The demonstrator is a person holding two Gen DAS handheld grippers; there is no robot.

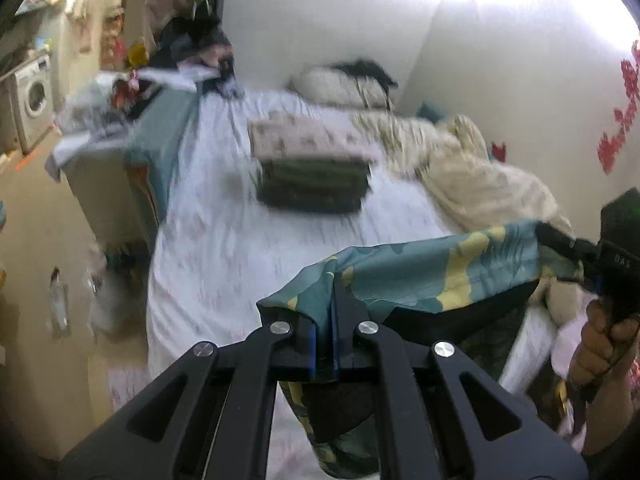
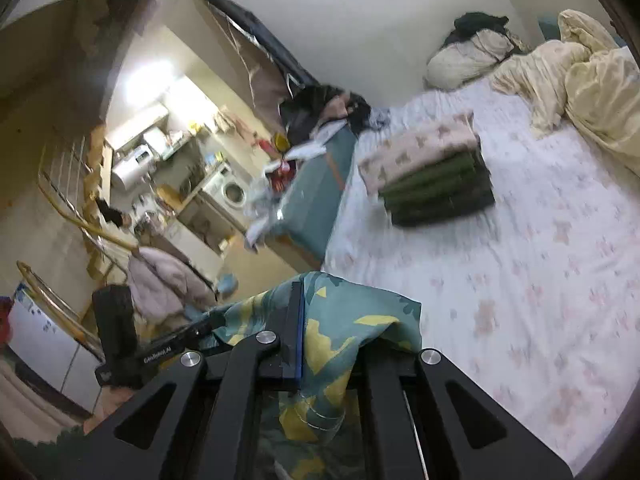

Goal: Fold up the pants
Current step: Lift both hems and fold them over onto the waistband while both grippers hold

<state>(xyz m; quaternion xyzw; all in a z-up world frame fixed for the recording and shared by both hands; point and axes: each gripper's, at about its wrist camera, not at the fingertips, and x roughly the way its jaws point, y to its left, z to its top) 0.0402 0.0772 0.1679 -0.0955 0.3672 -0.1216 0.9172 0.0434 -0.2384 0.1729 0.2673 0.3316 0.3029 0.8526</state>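
A: Where are the pants (image 1: 420, 276)?

B: In the air above the near edge of the bed (image 1: 224, 248), stretched between the two tools; teal cloth with yellow patches, thin and limp, sagging slightly in the middle and hanging down below the grip line.

A: And the grips?

B: The left hand-held gripper (image 1: 323, 320) is closed tight on one end of the upper edge, cloth bunched over its blue-lined fingers; the right hand-held gripper (image 2: 316, 332) is likewise clamped on the other end, fabric draped across it so one finger is hidden.

A: So which step?

B: I judge it the spreading step, the garment held up by its top edge before the first fold; next it likely wants lowering flat onto the sheet, both ends kept level so the legs lie straight.

A: What surrounds it?

B: A white floral sheet, wrinkled; further up, a folded stack (image 1: 312, 168), pale printed cloth on dark green; a crumpled cream duvet (image 1: 472, 168) beside the wall; clutter and a washing machine (image 1: 34, 100) beyond.
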